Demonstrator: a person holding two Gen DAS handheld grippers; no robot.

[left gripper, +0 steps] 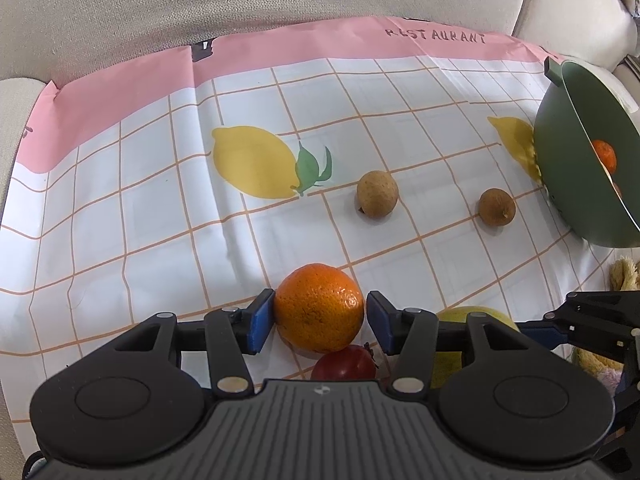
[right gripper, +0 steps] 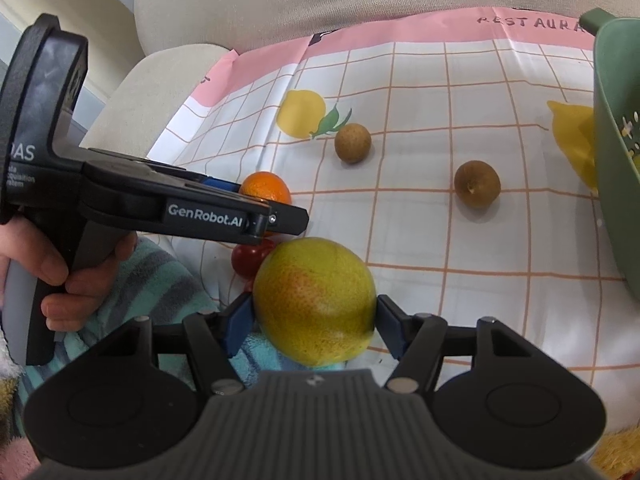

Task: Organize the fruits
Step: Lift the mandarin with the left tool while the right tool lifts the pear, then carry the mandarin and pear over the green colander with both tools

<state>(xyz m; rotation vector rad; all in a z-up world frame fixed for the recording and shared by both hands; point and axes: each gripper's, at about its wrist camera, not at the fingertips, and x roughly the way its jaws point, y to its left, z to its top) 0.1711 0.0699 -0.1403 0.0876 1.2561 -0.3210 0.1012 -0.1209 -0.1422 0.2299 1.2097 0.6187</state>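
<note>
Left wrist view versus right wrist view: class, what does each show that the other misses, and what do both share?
Only the left wrist view: a tangerine lying inside the bowl.
Only the right wrist view: a hand and striped fabric beside it.
Both: the orange, the red fruit, the yellow-green fruit, two brown fruits, the bowl and the lemon-print cloth.

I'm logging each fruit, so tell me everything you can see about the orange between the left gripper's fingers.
The orange is round and bright, with dimpled peel. It sits on the checked cloth between the left gripper fingers; the left pad looks to touch it, the right stands just clear. A small red fruit lies right beside it.
</note>
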